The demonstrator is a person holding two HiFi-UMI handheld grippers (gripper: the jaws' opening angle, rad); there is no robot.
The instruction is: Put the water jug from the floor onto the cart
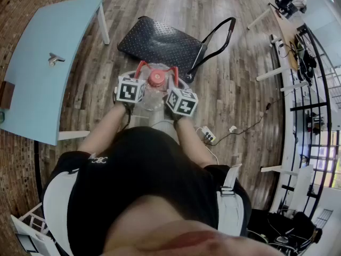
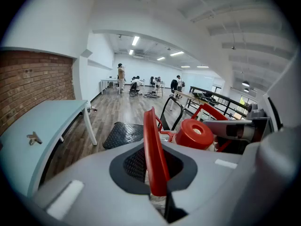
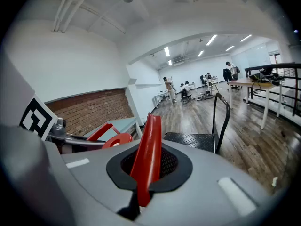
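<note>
Centre frame: water jug point(image 1: 155, 87), red handles point(image 2: 151, 140) clamped by left gripper point(image 2: 158, 175) and right gripper point(image 3: 145, 175), best kept level, lowered squarely onto cart point(image 1: 160, 41).

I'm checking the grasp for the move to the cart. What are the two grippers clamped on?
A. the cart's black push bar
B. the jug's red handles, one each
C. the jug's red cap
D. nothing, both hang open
B: the left gripper is shut on a red handle of the water jug, and the right gripper is shut on the other red handle.
</note>
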